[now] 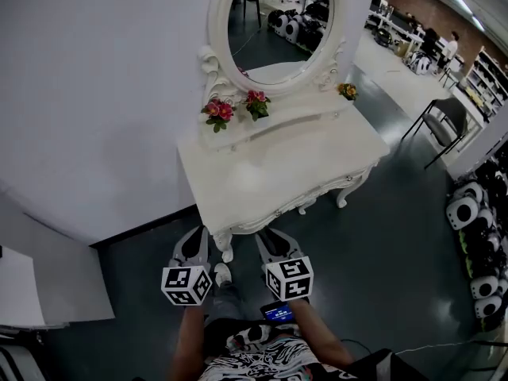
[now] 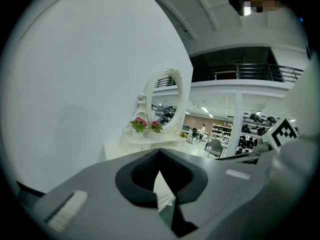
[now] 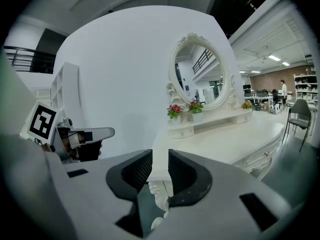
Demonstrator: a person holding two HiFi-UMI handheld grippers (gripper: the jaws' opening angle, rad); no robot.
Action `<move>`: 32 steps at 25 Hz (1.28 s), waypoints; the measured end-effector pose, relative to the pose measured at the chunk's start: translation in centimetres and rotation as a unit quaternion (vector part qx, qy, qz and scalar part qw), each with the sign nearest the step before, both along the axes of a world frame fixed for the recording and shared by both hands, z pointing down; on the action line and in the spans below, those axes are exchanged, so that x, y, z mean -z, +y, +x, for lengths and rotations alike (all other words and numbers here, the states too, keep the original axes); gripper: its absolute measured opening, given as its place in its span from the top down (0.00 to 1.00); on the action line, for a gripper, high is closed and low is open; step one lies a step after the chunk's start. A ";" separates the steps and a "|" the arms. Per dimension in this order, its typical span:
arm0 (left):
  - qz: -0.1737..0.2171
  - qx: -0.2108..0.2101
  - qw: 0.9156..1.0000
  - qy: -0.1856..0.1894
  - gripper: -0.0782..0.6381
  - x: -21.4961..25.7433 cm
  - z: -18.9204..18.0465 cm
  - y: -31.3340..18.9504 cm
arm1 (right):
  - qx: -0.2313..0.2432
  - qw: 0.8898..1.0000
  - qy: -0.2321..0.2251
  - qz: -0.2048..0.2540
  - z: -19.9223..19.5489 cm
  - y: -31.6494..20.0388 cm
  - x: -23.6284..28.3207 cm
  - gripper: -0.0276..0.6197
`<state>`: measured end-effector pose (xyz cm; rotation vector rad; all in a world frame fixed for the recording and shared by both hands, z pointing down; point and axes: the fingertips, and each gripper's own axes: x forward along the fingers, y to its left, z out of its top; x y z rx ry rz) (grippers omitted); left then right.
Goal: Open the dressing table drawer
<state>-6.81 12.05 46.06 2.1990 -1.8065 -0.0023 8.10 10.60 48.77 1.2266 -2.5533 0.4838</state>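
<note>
The left gripper (image 1: 198, 232) and the right gripper (image 1: 267, 236) are held side by side, both tilted slightly down at the near corner of the white ornate dressing table (image 1: 270, 173). The left's jaws meet at their tips, empty. The right's stand apart, empty, and the table's shut white drawer (image 3: 262, 156) lies along its front.

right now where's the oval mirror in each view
Head view: oval mirror at top centre.
Left gripper view: oval mirror mid-frame.
Right gripper view: oval mirror upper right of centre.
Shared landmark: pink flowers at its foot.
</note>
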 end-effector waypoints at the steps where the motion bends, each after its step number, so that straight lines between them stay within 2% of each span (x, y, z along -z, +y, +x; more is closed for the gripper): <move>1: -0.003 -0.003 1.000 -0.003 0.89 -0.4 -0.8 -1.6 | -0.002 1.000 0.004 -0.003 -0.8 -1.5 -0.3 0.80; 6: -0.024 -0.033 0.999 -0.012 0.89 -2.3 -4.8 -10.8 | -0.030 0.999 0.031 -0.019 -4.6 -10.1 -2.0 0.80; 14: -0.052 -0.103 0.993 -0.009 0.89 -5.0 -7.9 -21.9 | -0.067 0.995 0.067 -0.031 -9.6 -20.4 -3.5 0.79; 20: -0.069 -0.125 0.990 -0.002 0.89 -7.0 -8.1 -26.2 | -0.074 0.993 0.084 -0.043 -10.7 -24.4 -4.9 0.79; 32: -0.119 -0.116 0.986 -0.003 0.89 -11.7 -7.5 -30.6 | -0.041 0.991 0.102 -0.076 -11.8 -30.0 -9.8 0.76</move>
